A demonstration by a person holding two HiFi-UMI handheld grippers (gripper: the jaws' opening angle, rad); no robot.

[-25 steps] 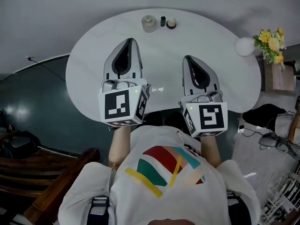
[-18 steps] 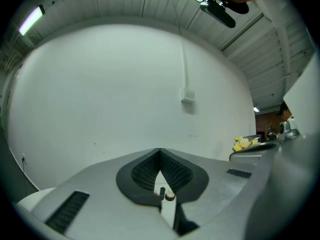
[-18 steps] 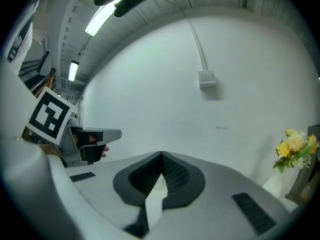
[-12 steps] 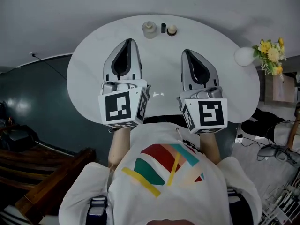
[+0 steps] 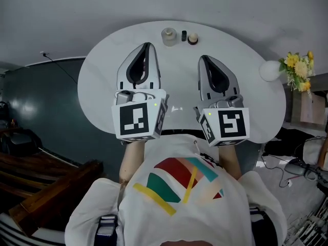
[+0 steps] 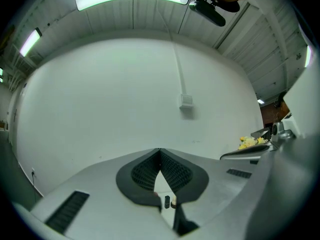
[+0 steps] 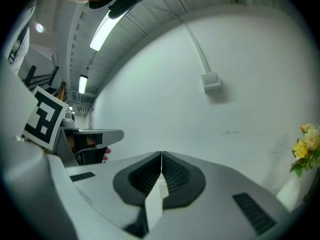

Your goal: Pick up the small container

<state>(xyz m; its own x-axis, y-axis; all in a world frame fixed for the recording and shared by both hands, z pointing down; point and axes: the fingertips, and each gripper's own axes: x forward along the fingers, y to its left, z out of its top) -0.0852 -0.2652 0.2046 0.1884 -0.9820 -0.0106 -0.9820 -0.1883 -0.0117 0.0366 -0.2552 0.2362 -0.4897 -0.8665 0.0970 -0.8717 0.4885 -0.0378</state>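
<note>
Three small things stand in a row at the far edge of the white oval table (image 5: pixel 102 81): a pale jar (image 5: pixel 168 36), a small black container (image 5: pixel 184 35) and a round dark container with a beige top (image 5: pixel 192 38). My left gripper (image 5: pixel 147 46) hovers over the table's near left, shut and empty, short of the row. My right gripper (image 5: pixel 203 59) hovers beside it, also shut and empty. In the left gripper view the jaws (image 6: pixel 160 150) meet at the tips. The black container (image 6: pixel 166 201) shows small through the gap below them. The right gripper (image 7: pixel 161 154) has its jaws pressed together.
A white globe (image 5: pixel 268 70) sits at the table's right edge, with yellow flowers (image 5: pixel 298 65) just beyond it. Dark wooden furniture (image 5: pixel 46 188) stands at the lower left on the dark floor. Cables lie on the floor at the right.
The head view has drifted, so the table sits slightly lower and further right. Both grippers stay shut over the near half; the left one has edged a little to the right.
</note>
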